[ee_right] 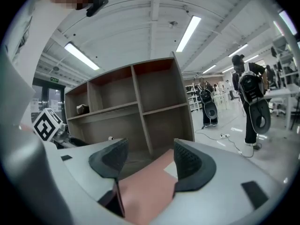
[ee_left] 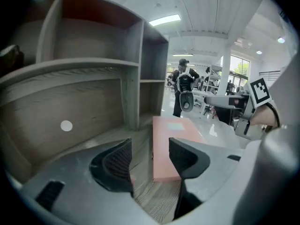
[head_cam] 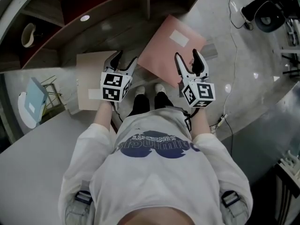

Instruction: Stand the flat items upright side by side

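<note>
Left gripper [head_cam: 125, 59]: jaws stand apart with nothing between the pads. Right gripper [head_cam: 187, 55]: jaws also apart. It hangs over the near edge of the pink flat item [head_cam: 171, 48], and the pads are not pressing on it.

Pink flat item lies flat at the foot of the shelf unit [head_cam: 93, 14], below its central divider. Tan flat item [head_cam: 91, 78] lies flat too, at the foot of the shelf unit's left bay, beside the left gripper.

Step in hand, as judged: the approach to lift 1 of the 2 flat items.
- A thin sheet flat on a surface gives the pads little to bite, so come at 1 free edge or corner.
- Get 1 jaw under before closing.
- Use the other gripper to steady the opposite edge while tipping it up.
- Rest it against the shelf unit's divider, leaving room for the 2nd.

Pose: both forearms reach forward toward the shelf unit with marker cubes uppermost. The left gripper is pitched lower and the right is nearer level.
</note>
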Available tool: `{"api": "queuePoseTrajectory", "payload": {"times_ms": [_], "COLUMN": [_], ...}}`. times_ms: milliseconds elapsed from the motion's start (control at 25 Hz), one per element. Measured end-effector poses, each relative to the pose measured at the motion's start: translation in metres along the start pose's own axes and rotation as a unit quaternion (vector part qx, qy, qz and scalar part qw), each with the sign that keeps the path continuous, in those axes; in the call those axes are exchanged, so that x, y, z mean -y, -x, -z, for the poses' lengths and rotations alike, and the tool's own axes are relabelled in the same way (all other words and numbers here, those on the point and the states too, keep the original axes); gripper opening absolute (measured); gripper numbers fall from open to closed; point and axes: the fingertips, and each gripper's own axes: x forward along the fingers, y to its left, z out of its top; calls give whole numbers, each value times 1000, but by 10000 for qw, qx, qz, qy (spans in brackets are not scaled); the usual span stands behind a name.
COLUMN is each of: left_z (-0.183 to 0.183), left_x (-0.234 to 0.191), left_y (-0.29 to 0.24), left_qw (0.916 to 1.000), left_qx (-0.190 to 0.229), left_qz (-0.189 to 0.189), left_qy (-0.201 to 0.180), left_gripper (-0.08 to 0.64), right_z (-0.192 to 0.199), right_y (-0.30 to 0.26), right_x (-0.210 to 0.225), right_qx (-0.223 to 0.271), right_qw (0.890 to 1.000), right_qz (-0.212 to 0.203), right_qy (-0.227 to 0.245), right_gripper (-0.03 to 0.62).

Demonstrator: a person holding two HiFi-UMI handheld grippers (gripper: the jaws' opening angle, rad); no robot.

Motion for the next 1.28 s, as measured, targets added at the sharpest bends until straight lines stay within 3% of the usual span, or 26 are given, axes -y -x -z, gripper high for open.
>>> {"api": "queuePoseTrajectory", "payload": {"times_ms": [200, 360, 560, 760, 960, 1120, 1280], "left_z": [24, 43, 70, 88, 96, 100, 105], "left_x": [13, 21, 28, 27, 27, 26, 27], "left_y": [-41, -67, -95, -111, -119, -123, -126], "left_qw": [9945, 9864, 9743, 9649, 9539, 9400, 9293], "left_qx": [-623, -1032, -1554, -1886, -2139, -2355, -2519], "left_qz": [789, 1246, 1561, 1764, 2102, 2449, 2670], "left_qy": [-292, -289, -475, -474, -126, 312, 421], "left_gripper": [232, 232, 232, 235, 236, 236, 238], "right_z": [21, 35, 53, 79, 107, 122, 137], "right_y": [14, 28, 43, 57, 73, 82, 92], "right_x": [16, 28, 36, 34, 40, 45, 50], "right_qx": [-192, -235, -436, -700, -814, -786, -843], "right_qw": [9988, 9967, 9959, 9935, 9861, 9779, 9710], "right_qz": [309, 609, 663, 537, 729, 783, 832], "right_qy": [-321, -491, -438, -719, -1252, -1770, -2077], "right_gripper": [304, 304, 307, 307, 307, 307, 307]}}
